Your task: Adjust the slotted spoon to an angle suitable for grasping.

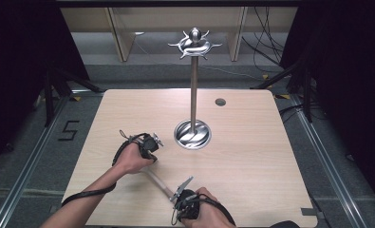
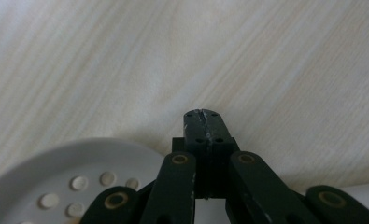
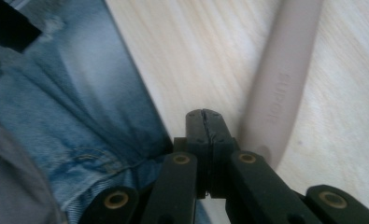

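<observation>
Both grippers' fingers (image 3: 205,123) are pressed together, gripping nothing; a beige slotted spoon (image 1: 157,180) lies between them, handle (image 3: 280,88) just beside the right gripper (image 1: 179,191), perforated bowl (image 2: 74,182) by the left gripper (image 1: 153,158).

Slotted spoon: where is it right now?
Spoon lies flat near the table's front edge in the high view, between left tool and right tool, nearer than the stand.

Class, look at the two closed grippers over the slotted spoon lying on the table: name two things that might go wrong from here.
1. Both jaw pairs are shut: the right gripper sits beside the spoon handle, so it may push it rather than grasp it.
2. The handle end lies near the table edge; a nudge might slide the slotted spoon off.
</observation>
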